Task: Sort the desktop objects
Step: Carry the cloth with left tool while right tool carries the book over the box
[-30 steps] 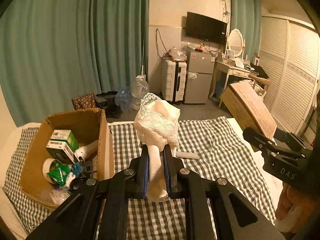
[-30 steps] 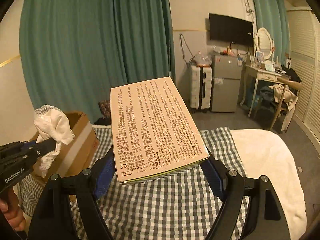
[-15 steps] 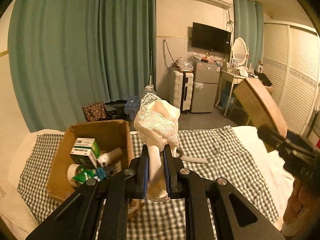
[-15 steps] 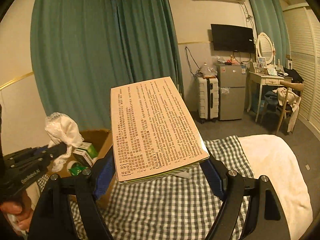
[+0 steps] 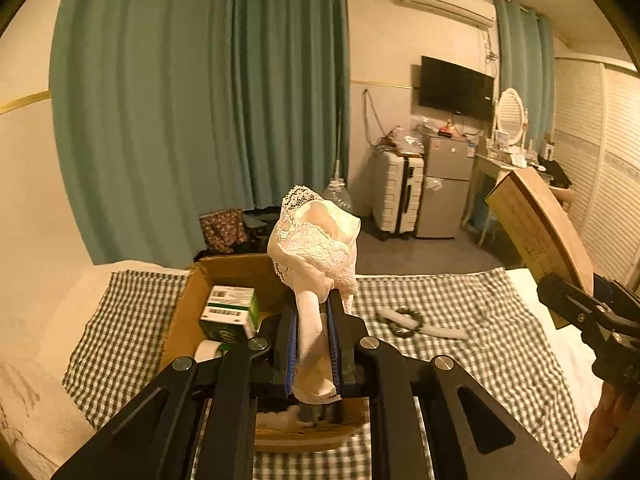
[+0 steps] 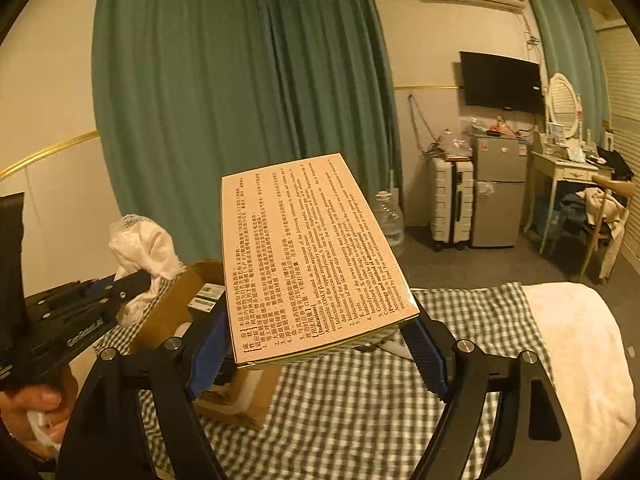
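Sorting is partway: your left gripper (image 5: 313,334) clamps the lace cloth (image 5: 316,240) above the part-filled cardboard box (image 5: 188,300), your right gripper (image 6: 320,344) clamps the printed carton (image 6: 312,256), and the white tube (image 5: 420,322) waits mid-bed.

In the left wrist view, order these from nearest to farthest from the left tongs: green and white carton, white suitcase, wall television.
1. Green and white carton, in the cardboard box, lower left.
2. White hard-shell suitcase, on the floor beyond the bed.
3. Black wall television, mounted above it, upper right.
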